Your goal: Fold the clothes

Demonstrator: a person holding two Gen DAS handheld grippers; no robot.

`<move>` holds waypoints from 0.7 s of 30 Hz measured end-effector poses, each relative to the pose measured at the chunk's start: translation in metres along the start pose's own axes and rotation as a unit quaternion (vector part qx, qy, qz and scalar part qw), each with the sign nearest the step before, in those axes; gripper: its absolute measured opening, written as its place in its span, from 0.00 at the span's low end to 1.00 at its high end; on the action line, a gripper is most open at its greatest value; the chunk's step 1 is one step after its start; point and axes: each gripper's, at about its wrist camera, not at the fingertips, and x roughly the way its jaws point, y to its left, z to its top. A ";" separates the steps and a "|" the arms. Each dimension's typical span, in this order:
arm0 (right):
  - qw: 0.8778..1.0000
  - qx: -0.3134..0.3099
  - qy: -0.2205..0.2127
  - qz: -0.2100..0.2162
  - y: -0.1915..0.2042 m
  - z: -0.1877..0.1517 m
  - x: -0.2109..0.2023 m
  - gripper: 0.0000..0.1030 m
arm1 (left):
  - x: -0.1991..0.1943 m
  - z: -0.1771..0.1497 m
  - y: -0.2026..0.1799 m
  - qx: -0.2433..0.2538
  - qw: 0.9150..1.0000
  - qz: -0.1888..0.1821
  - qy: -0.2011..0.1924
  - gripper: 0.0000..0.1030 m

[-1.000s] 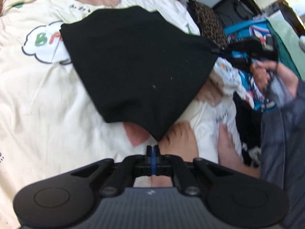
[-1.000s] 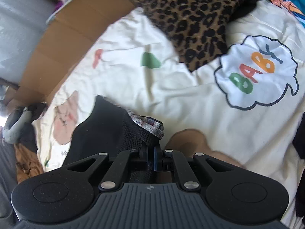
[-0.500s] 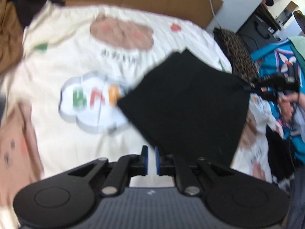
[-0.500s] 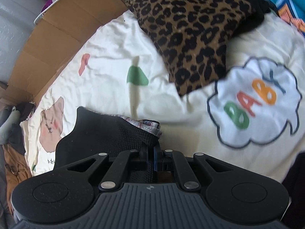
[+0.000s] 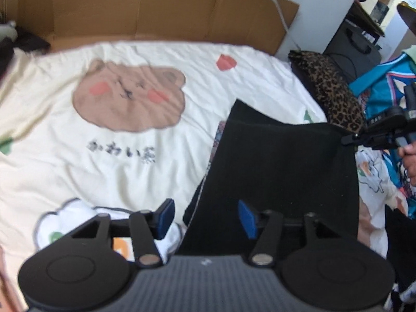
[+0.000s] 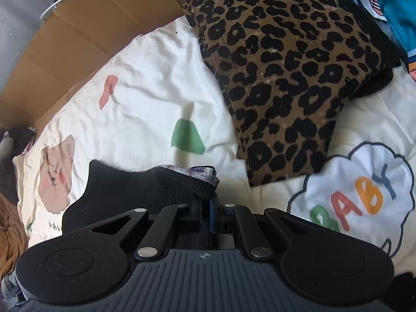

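Observation:
A black garment (image 5: pixel 280 171) lies folded on the cream bedspread (image 5: pixel 78 156), a patterned lining showing at its left edge. My left gripper (image 5: pixel 205 217) stands open over the garment's near edge, its blue pads wide apart with nothing between them. In the same view my right gripper (image 5: pixel 348 138) pinches the garment's far right corner, a hand behind it. In the right wrist view the right gripper (image 6: pixel 206 209) is shut on the black garment (image 6: pixel 130 189), whose knitted edge and patterned band bunch just ahead of the fingers.
A leopard-print cushion (image 6: pixel 286 65) lies at the bed's right side, close ahead of the right gripper. Cardboard (image 5: pixel 156 7) lines the far edge of the bed. Bright blue clothes (image 5: pixel 384 88) are piled at the right. The bedspread carries a bear print (image 5: pixel 130 96).
My left gripper has let go of the black garment's corner and opened wide, then drawn back. The garment has dropped into a narrower fold on the bed. The right gripper stays shut on it.

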 end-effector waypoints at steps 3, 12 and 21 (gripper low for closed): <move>1.000 0.007 0.001 -0.007 -0.003 0.000 0.006 0.06 | 0.012 -0.004 0.005 -0.015 1.000 -0.007 0.010 0.37; 0.999 -0.024 0.019 -0.017 -0.006 -0.005 0.000 0.15 | 0.026 -0.011 0.018 -0.027 0.999 0.004 0.038 0.27; 0.973 -0.214 0.085 -0.027 0.041 0.026 -0.034 0.38 | 0.010 0.005 -0.001 0.022 0.998 0.047 0.044 0.27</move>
